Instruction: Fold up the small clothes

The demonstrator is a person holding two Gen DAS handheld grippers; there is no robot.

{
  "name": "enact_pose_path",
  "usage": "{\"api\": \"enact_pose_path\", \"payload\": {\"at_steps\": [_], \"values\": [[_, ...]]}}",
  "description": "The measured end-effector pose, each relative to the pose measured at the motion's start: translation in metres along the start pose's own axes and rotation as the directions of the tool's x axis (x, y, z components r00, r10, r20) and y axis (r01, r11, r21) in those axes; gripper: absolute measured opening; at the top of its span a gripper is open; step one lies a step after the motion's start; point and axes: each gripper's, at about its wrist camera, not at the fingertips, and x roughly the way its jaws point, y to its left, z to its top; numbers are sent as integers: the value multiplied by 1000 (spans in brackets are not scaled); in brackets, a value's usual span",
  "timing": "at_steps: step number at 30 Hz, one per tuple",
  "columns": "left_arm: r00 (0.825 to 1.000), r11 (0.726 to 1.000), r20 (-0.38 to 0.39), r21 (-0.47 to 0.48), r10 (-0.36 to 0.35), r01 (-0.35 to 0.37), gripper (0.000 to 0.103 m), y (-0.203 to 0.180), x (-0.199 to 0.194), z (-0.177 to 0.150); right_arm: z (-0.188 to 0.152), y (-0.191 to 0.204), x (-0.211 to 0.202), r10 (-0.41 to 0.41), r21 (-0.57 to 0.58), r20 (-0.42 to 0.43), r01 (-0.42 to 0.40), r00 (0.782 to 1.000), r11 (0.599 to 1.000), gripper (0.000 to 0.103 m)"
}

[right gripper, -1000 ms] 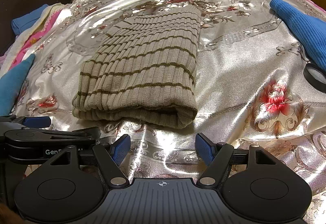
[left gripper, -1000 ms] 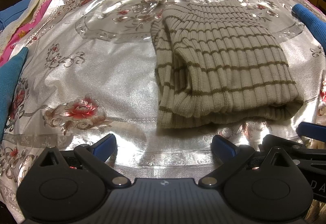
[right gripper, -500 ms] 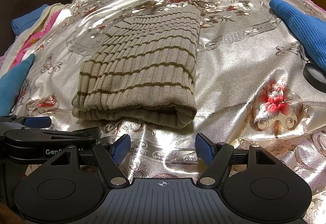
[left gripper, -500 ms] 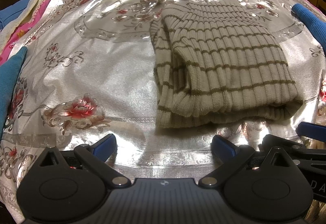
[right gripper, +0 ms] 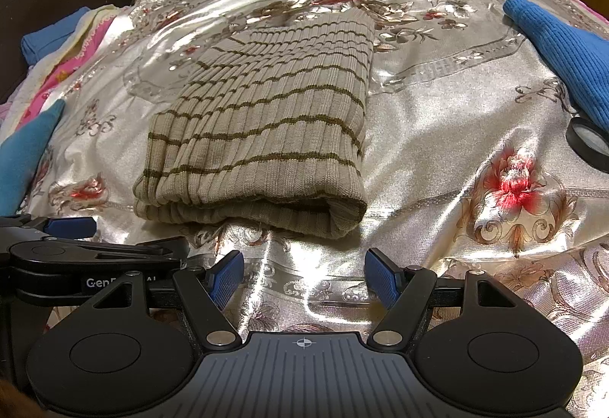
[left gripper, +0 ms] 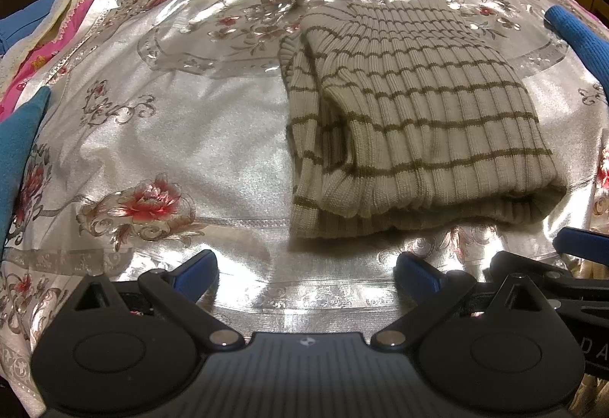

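A beige ribbed sweater with thin brown stripes (left gripper: 411, 121) lies folded into a rectangle on the shiny floral bedspread (left gripper: 182, 136). It also shows in the right wrist view (right gripper: 266, 136). My left gripper (left gripper: 306, 271) is open and empty, just short of the sweater's near left corner. My right gripper (right gripper: 304, 275) is open and empty, just short of the sweater's near right corner. The left gripper's body (right gripper: 91, 266) shows at the left of the right wrist view.
A blue knit garment (right gripper: 563, 49) lies at the right. A teal cloth (left gripper: 19, 148) lies at the left edge. A black round ring (right gripper: 588, 148) sits at the right. A dark headboard (right gripper: 57, 11) and piled bedding stand at the far left.
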Motion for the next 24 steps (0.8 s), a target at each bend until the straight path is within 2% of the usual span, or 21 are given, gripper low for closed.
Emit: {"api": "enact_pose_path", "payload": {"at_steps": [24], "values": [[1000,1000,3,7,2,-2,103,0,2,0,0,0,0,0,-1,0,0,1000,1000,71]]}}
